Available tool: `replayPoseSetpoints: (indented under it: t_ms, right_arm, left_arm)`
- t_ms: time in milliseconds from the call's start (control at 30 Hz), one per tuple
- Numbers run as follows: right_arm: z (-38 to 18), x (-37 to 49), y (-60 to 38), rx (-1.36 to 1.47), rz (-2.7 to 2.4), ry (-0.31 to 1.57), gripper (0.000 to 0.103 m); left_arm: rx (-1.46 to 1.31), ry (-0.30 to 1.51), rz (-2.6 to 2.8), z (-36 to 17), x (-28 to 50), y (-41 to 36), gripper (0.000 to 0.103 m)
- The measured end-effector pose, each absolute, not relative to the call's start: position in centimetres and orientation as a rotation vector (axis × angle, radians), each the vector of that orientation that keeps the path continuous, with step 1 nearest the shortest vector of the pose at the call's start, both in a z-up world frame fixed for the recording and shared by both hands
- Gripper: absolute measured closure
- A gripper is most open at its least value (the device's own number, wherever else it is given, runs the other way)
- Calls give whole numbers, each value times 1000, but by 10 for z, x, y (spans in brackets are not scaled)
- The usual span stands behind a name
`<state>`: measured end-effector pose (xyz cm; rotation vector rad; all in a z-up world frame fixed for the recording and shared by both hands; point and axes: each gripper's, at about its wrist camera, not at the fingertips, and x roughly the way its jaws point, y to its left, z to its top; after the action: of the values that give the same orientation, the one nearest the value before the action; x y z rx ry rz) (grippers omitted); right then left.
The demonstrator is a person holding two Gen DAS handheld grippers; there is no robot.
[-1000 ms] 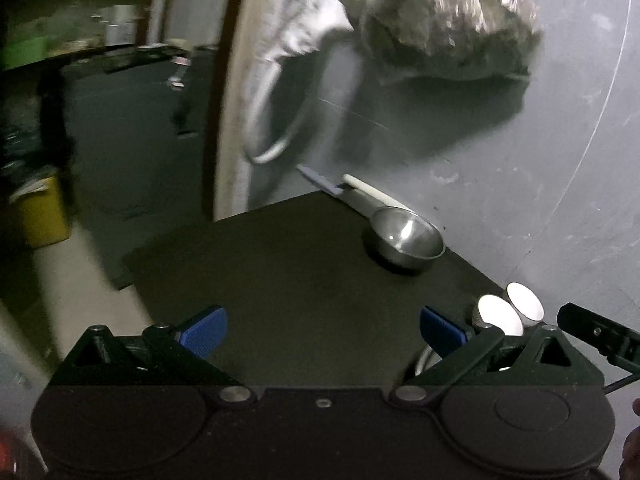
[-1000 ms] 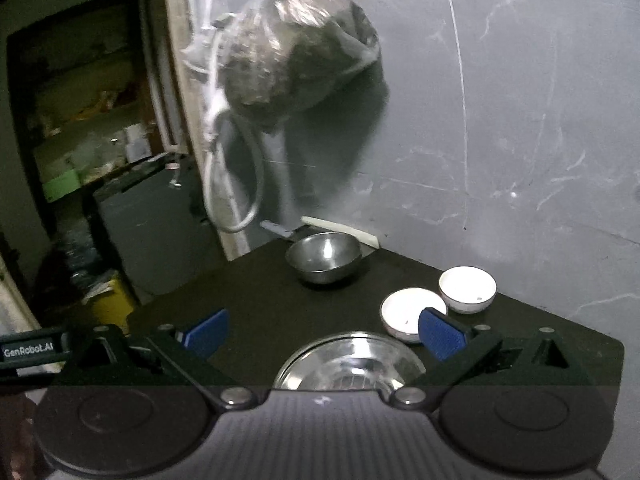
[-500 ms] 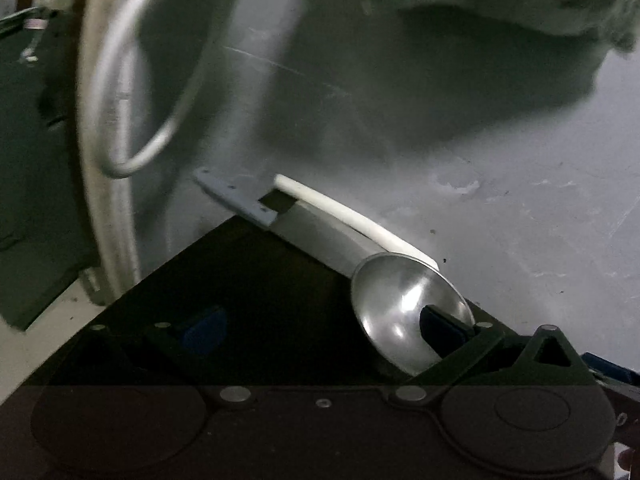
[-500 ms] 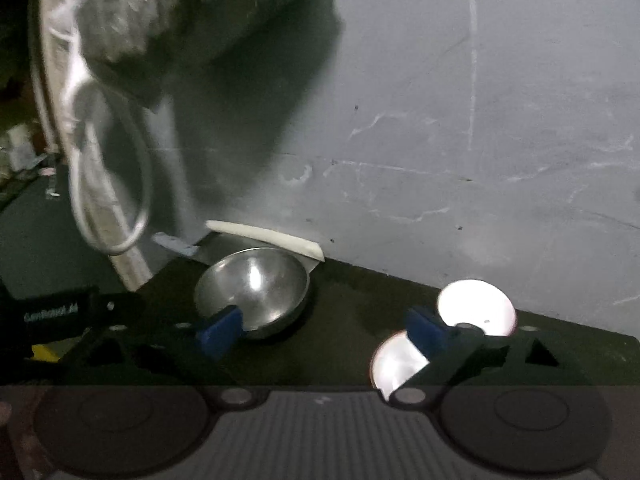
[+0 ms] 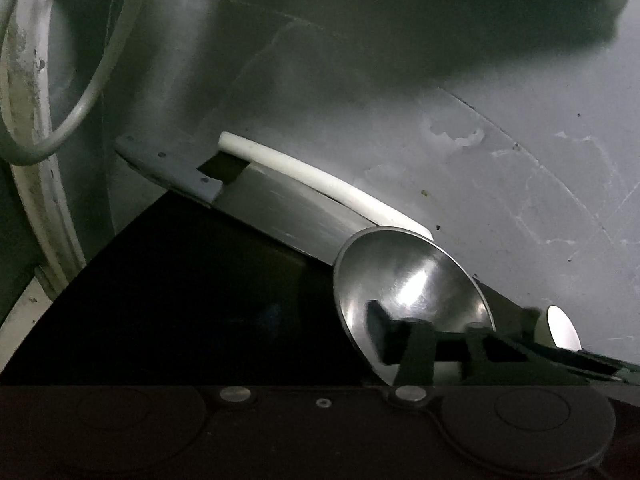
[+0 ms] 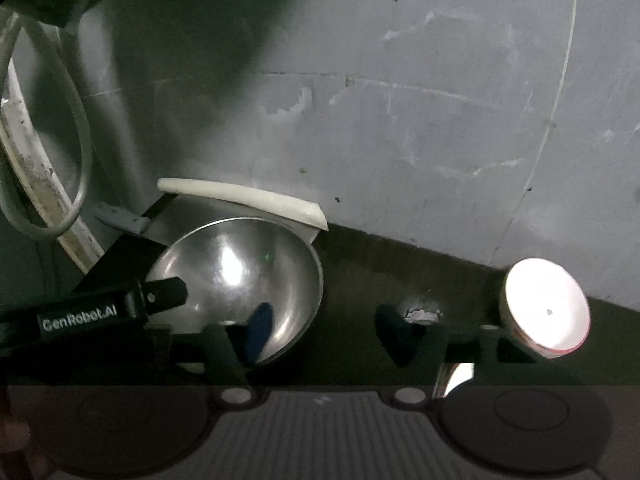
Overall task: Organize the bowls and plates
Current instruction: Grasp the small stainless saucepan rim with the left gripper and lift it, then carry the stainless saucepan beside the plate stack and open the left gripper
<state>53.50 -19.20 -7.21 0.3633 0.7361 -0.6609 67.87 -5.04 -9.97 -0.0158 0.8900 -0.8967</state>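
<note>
2 hand-held grippers are sitting at the steel bowl (image 5: 412, 288) on the dark tabletop (image 5: 180, 300), near the gray wall (image 5: 480, 140). I am seeing my left hand-held gripper (image 5: 280, 320) with jaws wide, its right finger over the bowl. My right hand-held gripper (image 6: 326, 330) is spread wide too, left finger over that bowl, a white bowl (image 6: 546, 308) just beside the right finger.

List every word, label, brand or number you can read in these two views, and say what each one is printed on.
"GenRobot.AI": white lettering on the black body of the left gripper, seen in the right wrist view reaching over the steel bowl.
Nothing else is readable in either view.
</note>
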Motion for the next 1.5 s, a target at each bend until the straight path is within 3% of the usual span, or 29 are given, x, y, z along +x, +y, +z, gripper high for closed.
replayPoseSetpoints:
  t_ms: [100, 267, 567, 867, 1167, 1500]
  right_arm:
    - [-76, 537, -194, 387, -652, 748, 61]
    - [-78, 541, -195, 397, -617, 737, 83]
    - [-47, 496, -189, 360, -583, 626, 84]
    - [-19, 359, -207, 369, -549, 532, 84]
    - [-6, 187, -239, 288, -385, 649, 84]
    - [-31, 113, -274, 331, -344, 799, 84]
  left_arm:
    - [-33, 894, -931, -101, 678, -53, 84]
    - [-12, 854, -920, -94, 665, -54, 86]
    - [-26, 739, -925, -45, 598, -53, 87]
    - [-13, 633, -879, -21, 423, -70, 86]
    - [-44, 774, -741, -38, 244, -93, 84]
    - [-16, 881, -730, -72, 205, -114, 83]
